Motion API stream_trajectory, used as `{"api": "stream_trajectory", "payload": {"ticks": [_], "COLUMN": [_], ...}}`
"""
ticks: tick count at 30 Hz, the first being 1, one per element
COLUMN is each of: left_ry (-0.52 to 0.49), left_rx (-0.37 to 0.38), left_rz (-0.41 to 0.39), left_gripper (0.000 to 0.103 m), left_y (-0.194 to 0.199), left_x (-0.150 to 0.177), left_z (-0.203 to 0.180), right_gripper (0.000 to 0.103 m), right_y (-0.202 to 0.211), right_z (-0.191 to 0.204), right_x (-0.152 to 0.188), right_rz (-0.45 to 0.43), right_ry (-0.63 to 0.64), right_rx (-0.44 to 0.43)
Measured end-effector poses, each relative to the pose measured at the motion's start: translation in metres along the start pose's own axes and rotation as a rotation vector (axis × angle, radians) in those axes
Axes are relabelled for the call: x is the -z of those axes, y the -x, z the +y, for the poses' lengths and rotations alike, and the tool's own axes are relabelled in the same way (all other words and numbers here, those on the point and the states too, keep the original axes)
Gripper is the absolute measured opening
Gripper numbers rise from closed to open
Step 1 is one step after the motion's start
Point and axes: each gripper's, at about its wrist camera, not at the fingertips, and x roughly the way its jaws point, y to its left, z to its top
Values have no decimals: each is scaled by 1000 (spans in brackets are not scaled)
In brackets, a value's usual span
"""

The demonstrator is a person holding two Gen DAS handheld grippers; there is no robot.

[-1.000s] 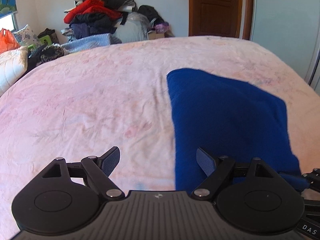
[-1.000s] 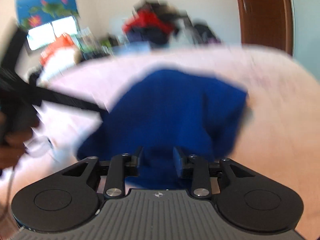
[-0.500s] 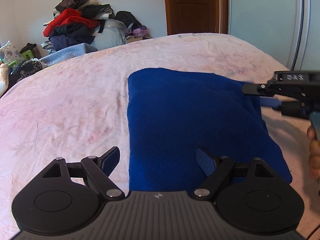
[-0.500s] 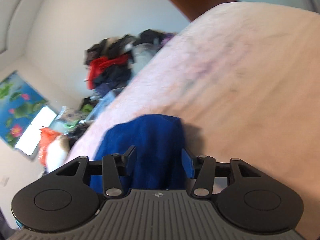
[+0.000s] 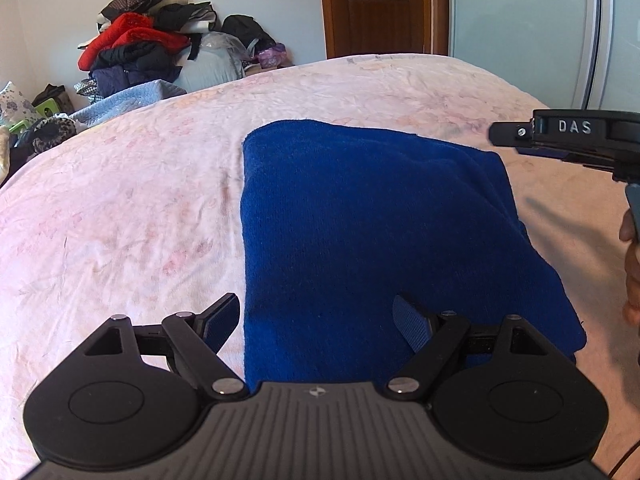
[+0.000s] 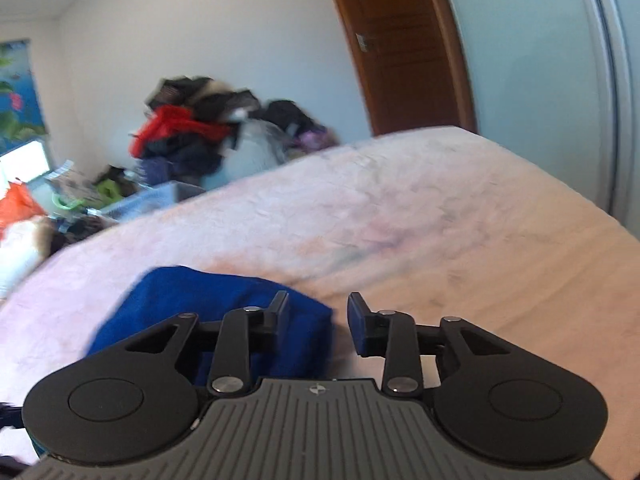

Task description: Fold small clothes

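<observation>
Left tool (image 5: pixel 316 322) wide, empty, over near edge of folded blue garment (image 5: pixel 384 232) on bed (image 5: pixel 120 208); right tool (image 6: pixel 318 314) opening, empty; further folding possibly left.

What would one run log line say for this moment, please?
item: folded blue knit cloth flat on pink bedspread | left tongs: open, empty | right tongs: opening, empty, beside cloth

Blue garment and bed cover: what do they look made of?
Blue garment: seemingly a soft matte knit or fleece, going by its fuzzy nap and limp folded edges. Bed cover: apparently thin woven cotton, matte, with fine creases and a faded pink floral print.
</observation>
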Motion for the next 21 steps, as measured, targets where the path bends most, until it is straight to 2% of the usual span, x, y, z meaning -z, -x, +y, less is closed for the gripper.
{"api": "stream_trajectory", "payload": {"ticks": [2,5,7,8,10,11,12,14,16,19,21], "left_ry": [2,6,2,0,12,24,39,70,104,172,212], "left_rx": [0,2,7,5,0,2,3,3,22,62,126], "left_rz": [1,4,0,-7,-33,-55,-76,-102,-96,-54,-13], "left_gripper": [84,84,84,84,84,84,84,85,89,89,89], "left_y": [-1,0,2,4,8,10,13,12,4,-22,-42], "left_x": [0,1,1,2,0,-3,-6,-15,-23,-34,-39], "left_z": [0,0,2,3,9,14,21,36,52,79,94], "right_gripper": [44,46,47,51,71,88,97,98,98,97,97], "right_y": [-4,-22,-23,-17,-6,1,6,9,3,-13,-24], "right_z": [11,19,15,12,6,3,1,-9,-25,-51,-60], "right_x": [5,14,17,16,14,12,11,9,8,15,21], "right_rz": [59,160,158,140,102,82,62,56,101,180,210], "right_ry": [48,112,91,57,1,-14,-21,-32,-82,-223,-286], "right_rx": [-57,-16,6,-7,-29,-23,-13,1,-14,-124,-207]}}
